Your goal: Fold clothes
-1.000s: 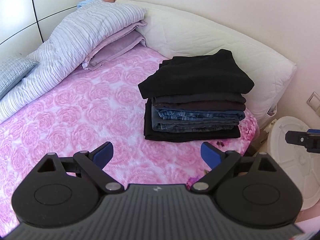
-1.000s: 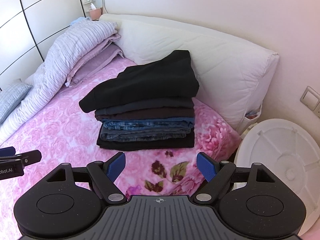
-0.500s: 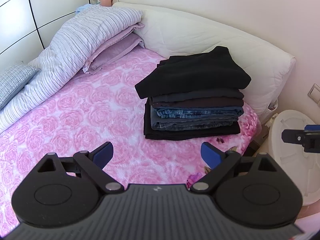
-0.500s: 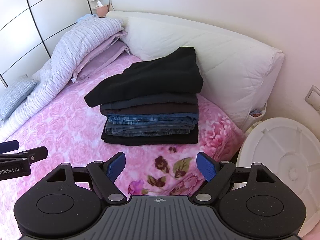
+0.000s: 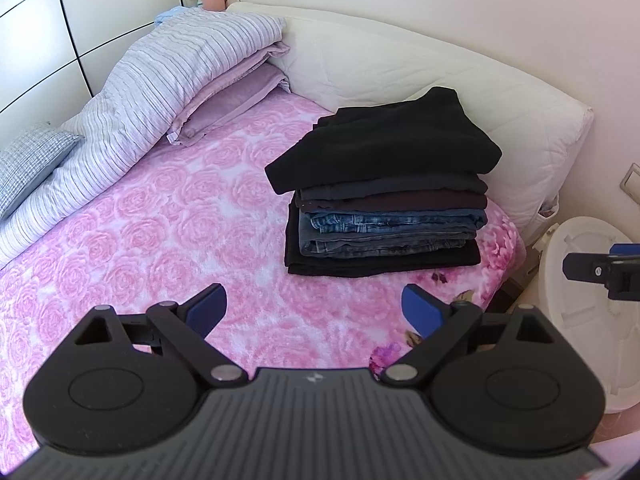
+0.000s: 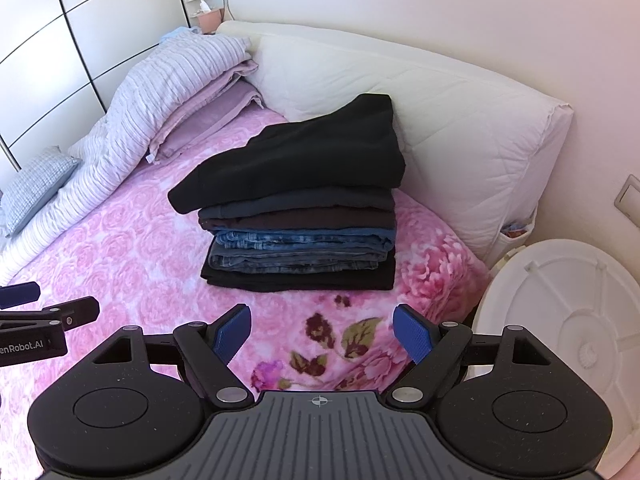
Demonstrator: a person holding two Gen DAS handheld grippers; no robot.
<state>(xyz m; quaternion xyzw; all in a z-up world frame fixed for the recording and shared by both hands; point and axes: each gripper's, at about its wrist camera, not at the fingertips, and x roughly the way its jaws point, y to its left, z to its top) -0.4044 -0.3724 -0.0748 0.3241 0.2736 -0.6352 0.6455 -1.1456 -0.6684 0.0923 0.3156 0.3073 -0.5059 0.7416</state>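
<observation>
A stack of folded clothes (image 5: 384,200) sits on the pink rose bedspread (image 5: 160,240), near the white headboard cushion. A black garment (image 5: 384,148) lies on top, with dark items and blue jeans (image 5: 392,232) under it. The stack also shows in the right wrist view (image 6: 300,220). My left gripper (image 5: 314,312) is open and empty, held above the bedspread short of the stack. My right gripper (image 6: 322,332) is open and empty, near the bed's edge in front of the stack. Each gripper's tip shows in the other's view.
A striped folded duvet (image 5: 160,80) and a grey pillow (image 5: 28,160) lie at the left. A white cushion (image 5: 440,80) runs behind the stack. A white round lid-like object (image 6: 568,320) stands off the bed at the right. Wardrobe panels (image 5: 60,20) are at the far left.
Both grippers have pulled back and risen slightly from the stack. The stack has not moved. Both stay open.
</observation>
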